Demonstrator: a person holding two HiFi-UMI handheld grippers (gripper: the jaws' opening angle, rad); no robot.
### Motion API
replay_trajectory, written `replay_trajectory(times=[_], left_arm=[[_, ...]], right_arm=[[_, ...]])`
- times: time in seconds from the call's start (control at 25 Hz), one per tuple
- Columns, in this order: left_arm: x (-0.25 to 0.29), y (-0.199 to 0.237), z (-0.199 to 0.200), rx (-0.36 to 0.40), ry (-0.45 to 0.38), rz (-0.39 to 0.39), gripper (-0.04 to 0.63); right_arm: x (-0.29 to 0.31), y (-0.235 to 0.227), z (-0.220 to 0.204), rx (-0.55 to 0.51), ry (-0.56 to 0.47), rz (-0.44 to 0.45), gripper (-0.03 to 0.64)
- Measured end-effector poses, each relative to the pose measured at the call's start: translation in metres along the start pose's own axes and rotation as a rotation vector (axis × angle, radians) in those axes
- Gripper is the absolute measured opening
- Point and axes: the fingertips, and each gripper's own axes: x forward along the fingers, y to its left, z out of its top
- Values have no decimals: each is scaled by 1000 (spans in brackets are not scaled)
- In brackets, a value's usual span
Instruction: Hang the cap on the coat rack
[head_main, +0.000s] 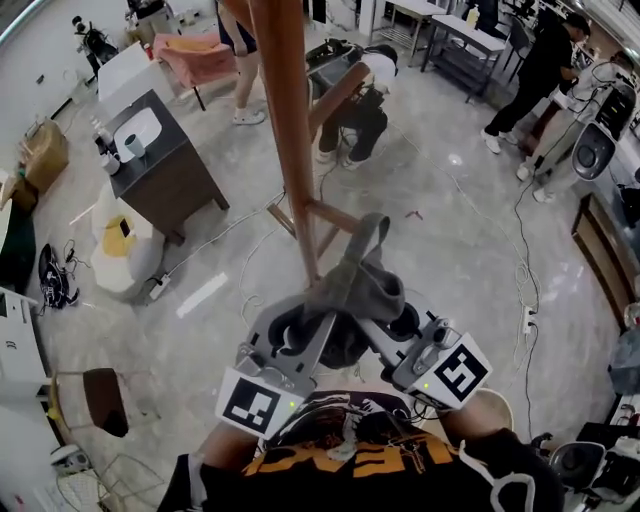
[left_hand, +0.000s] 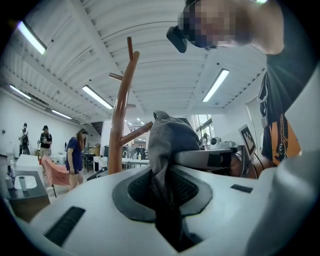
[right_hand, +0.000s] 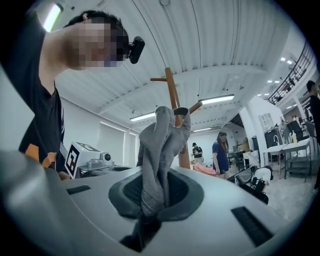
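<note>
left claw (left_hand: 167, 192) and right claw (right_hand: 150, 202) each pinch the cap (head_main: 355, 280), held just beside the coat rack (head_main: 288, 120) by a side peg (left_hand: 137, 132). best: lift its opening over the peg tip, then release.

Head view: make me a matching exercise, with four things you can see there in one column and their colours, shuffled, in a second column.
Things:
1. cap
2. coat rack
3. cabinet
4. draped cloth

Colours:
A. pink
B. blackish-brown
C. grey
D. orange-brown

Pairs: 1-C, 2-D, 3-B, 4-A
</note>
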Motion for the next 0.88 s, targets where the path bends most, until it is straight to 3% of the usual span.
replay_trajectory(times=[0.48, 0.88], left_arm=[[11, 26, -17, 34, -1, 50, 77], [9, 54, -38, 46, -5, 71, 77]], right_arm=[[23, -18, -25, -23, 27, 71, 38], [48, -27, -59, -11, 107, 57, 38]])
